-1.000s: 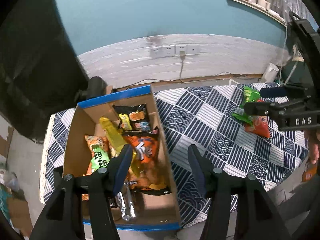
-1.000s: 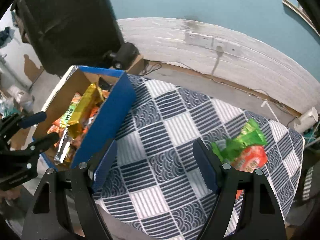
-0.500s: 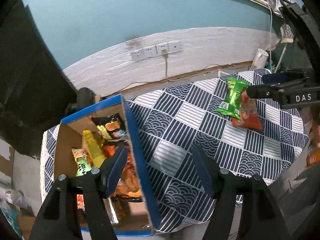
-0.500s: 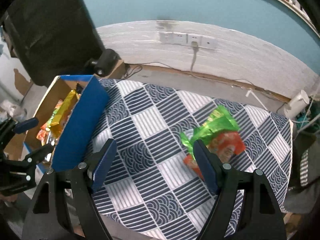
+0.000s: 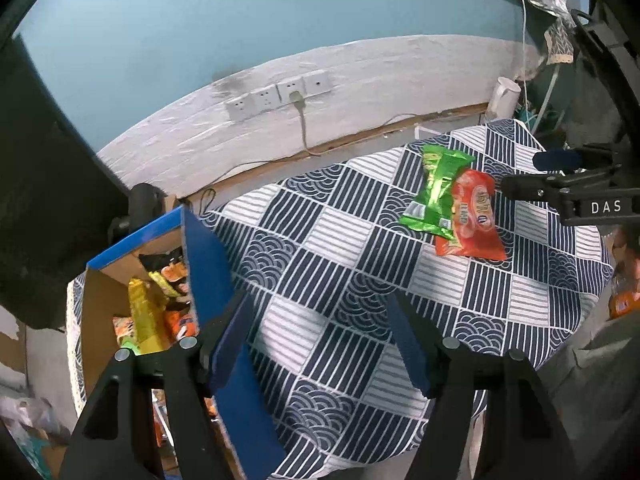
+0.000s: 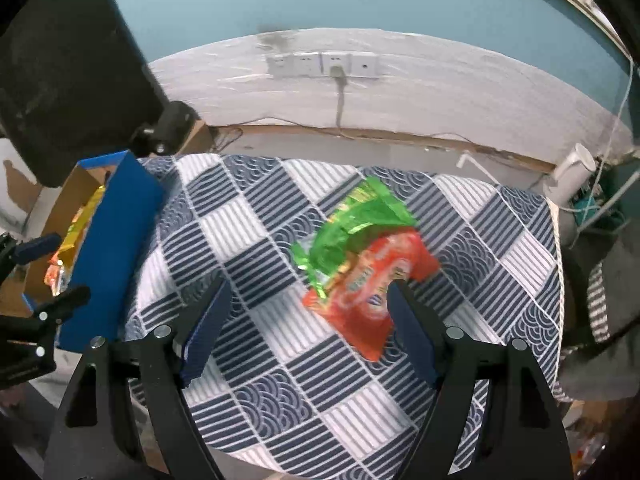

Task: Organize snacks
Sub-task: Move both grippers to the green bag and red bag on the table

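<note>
Both spread wide, gripping nothing: left gripper (image 5: 320, 336) beside blue box (image 5: 208, 280), right gripper (image 6: 308, 320) above red packet (image 6: 368, 288), seemingly under green packet (image 6: 352, 224).

Left gripper (image 5: 320, 336), right gripper (image 6: 308, 320): black frames, blue finger pads, silver screws; white "DAS" marking on right.

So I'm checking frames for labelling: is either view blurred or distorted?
Right wrist view: motion blur smears the green bag and red bag; the label print is unreadable. Left wrist view: sharper, both bags crisp. Both views: fisheye bends the wall line and sockets, with dark corners.
</note>
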The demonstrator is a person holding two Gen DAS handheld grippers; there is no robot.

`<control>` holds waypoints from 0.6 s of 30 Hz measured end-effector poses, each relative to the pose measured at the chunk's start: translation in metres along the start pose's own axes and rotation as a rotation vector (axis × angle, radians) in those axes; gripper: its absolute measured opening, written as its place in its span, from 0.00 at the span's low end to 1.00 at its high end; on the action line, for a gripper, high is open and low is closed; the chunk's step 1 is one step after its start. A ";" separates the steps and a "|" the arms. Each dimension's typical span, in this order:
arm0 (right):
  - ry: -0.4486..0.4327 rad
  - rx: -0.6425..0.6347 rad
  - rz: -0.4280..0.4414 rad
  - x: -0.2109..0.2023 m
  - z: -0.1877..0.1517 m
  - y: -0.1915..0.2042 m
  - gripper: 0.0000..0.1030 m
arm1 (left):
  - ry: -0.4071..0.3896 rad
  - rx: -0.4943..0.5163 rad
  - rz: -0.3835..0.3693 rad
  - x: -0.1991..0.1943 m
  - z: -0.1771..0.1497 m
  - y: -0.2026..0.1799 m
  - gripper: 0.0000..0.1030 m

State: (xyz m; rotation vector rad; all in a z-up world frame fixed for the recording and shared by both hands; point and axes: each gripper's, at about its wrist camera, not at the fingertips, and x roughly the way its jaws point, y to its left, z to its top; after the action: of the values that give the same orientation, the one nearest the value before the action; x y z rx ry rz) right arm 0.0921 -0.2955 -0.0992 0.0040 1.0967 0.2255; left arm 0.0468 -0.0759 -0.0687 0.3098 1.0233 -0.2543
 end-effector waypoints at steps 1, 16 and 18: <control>0.003 0.012 -0.004 0.001 -0.001 -0.007 0.77 | -0.001 0.006 0.001 0.002 0.002 -0.004 0.75; 0.062 0.148 -0.050 0.032 -0.008 -0.082 0.77 | 0.012 0.118 -0.035 0.055 0.044 -0.065 0.77; 0.066 0.168 -0.050 0.040 -0.006 -0.090 0.77 | 0.023 0.130 -0.043 0.067 0.049 -0.074 0.77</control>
State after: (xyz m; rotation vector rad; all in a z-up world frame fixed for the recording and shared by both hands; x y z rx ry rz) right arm 0.1202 -0.3766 -0.1471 0.1199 1.1772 0.0891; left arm 0.0933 -0.1673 -0.1126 0.4100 1.0384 -0.3576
